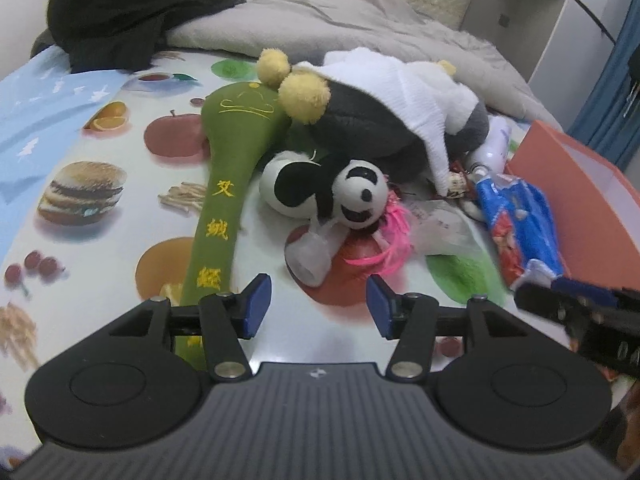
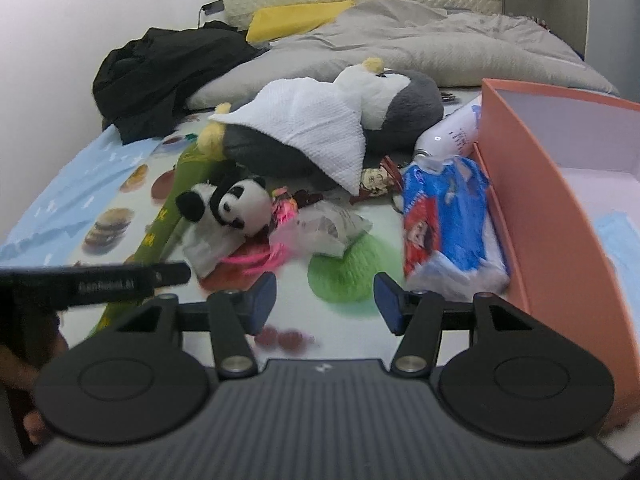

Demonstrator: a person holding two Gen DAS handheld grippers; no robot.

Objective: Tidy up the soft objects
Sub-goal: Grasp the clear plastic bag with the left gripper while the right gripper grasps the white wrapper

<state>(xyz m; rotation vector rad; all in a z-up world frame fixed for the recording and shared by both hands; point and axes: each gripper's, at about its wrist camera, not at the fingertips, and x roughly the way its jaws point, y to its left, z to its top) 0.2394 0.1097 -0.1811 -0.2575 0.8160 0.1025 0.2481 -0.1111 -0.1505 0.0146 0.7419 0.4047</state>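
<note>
Bedsheet, green mallet lengthwise, head far.

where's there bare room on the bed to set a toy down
Free: the printed sheet left of the green plush stick, and the strip just ahead of both grippers. Crowded: from the panda toy across to the blue packet and orange box.

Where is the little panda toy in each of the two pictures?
Left wrist view: the little panda toy lies just above the picture's middle, right of the green stick cushion.
Right wrist view: the little panda toy lies left of middle, again right of the green stick cushion.
Shared landmark: the pink feathery thing lies right beside the panda in both.
</note>
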